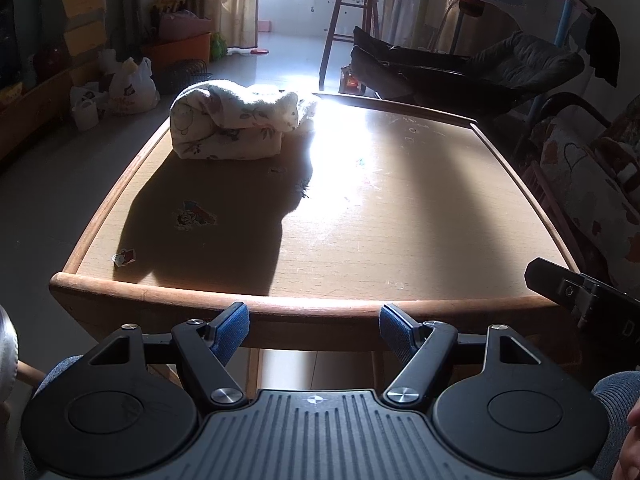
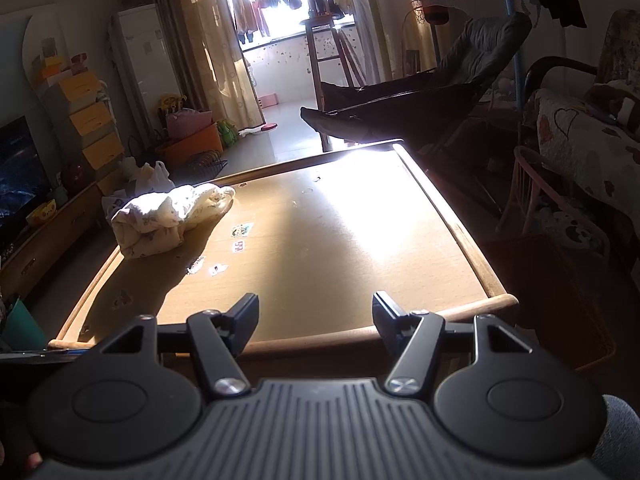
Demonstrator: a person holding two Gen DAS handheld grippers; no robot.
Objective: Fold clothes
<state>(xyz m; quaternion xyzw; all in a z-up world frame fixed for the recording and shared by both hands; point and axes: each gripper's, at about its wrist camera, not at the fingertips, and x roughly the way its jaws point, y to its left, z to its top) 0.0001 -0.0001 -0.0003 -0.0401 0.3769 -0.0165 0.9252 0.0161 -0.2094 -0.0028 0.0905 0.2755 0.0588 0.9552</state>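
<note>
Two handheld grippers, the left gripper with blue pads and the black-fingered right gripper, hover at the near edge of a wooden table, jaws spread wide and grasping nothing. One cream, flower-printed garment lies bundled well ahead and left of both sets of jaws, its long axis running crosswise to them. Judging by both views, the left gripper is nearer.
</note>
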